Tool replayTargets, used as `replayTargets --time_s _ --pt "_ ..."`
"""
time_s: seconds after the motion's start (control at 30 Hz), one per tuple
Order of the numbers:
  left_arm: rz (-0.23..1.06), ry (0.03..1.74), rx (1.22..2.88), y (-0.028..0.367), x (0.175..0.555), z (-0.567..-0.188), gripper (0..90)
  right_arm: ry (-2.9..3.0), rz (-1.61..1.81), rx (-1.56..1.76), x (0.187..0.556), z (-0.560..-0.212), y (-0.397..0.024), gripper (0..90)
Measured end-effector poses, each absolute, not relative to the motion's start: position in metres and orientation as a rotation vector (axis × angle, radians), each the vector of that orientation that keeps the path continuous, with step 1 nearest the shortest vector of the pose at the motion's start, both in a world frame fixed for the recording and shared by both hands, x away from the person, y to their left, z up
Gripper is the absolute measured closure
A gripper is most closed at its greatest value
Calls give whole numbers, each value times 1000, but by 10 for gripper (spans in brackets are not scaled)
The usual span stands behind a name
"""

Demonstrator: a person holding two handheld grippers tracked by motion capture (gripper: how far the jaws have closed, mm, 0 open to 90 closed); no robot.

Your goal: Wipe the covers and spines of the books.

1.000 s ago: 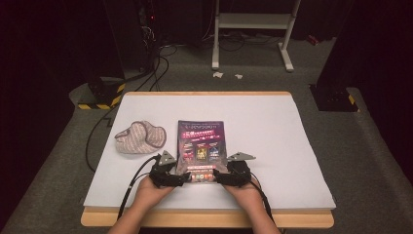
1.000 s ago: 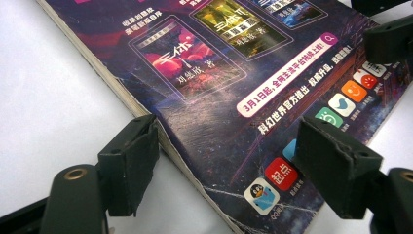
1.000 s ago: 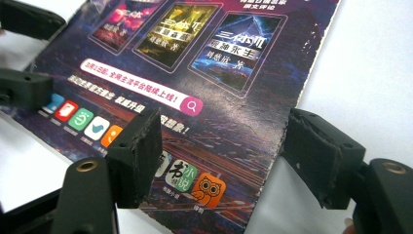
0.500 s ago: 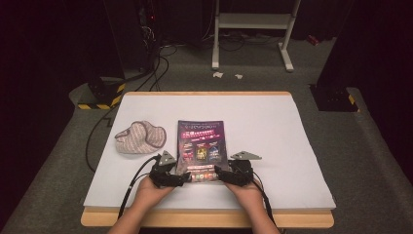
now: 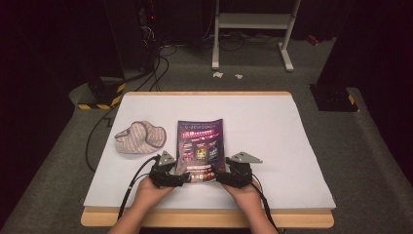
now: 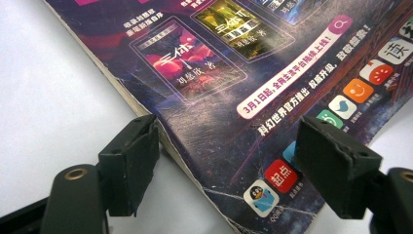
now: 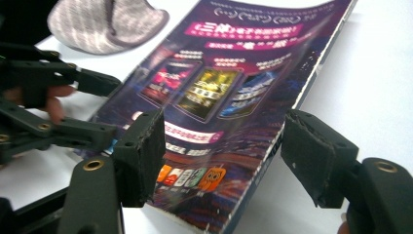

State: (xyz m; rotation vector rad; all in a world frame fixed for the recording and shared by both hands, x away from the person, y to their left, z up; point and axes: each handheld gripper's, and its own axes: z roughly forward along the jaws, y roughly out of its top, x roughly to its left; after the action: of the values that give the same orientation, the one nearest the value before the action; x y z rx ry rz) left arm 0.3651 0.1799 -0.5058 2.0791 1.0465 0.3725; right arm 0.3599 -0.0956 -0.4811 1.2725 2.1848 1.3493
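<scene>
A magazine [image 5: 199, 146] with a dark purple cover lies flat on the white table [image 5: 272, 141], its near short edge toward the person. All positions below are given relative to this magazine.

Left gripper [image 5: 182, 178]: positioned at the near left corner of the magazine. In the left gripper view its jaws stand wide apart, one off the left edge beside the page block, the other over the printed cover near the near edge. The pads do not press on the magazine [image 6: 253, 87]; nothing is held.

Right gripper [image 5: 218, 176]: positioned at the near right corner. In the right gripper view the jaws are spread wide and have just been opening slightly. One stands over the cover, the other off the right edge above the table. The near right corner of the magazine [image 7: 229, 122] lies between them, ungripped.

A striped grey cloth item [image 5: 139, 137] rests on the table just left of the magazine, apart from it.
</scene>
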Motion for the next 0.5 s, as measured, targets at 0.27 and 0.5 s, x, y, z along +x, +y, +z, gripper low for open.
replayTargets --time_s 0.27,0.5 --pt "373 1052 2076 181 365 -506 252 2185 1404 1230 354 -476 -93 356" --pt "377 1053 2075 180 364 -506 255 2185 1416 1205 351 -476 -91 379"
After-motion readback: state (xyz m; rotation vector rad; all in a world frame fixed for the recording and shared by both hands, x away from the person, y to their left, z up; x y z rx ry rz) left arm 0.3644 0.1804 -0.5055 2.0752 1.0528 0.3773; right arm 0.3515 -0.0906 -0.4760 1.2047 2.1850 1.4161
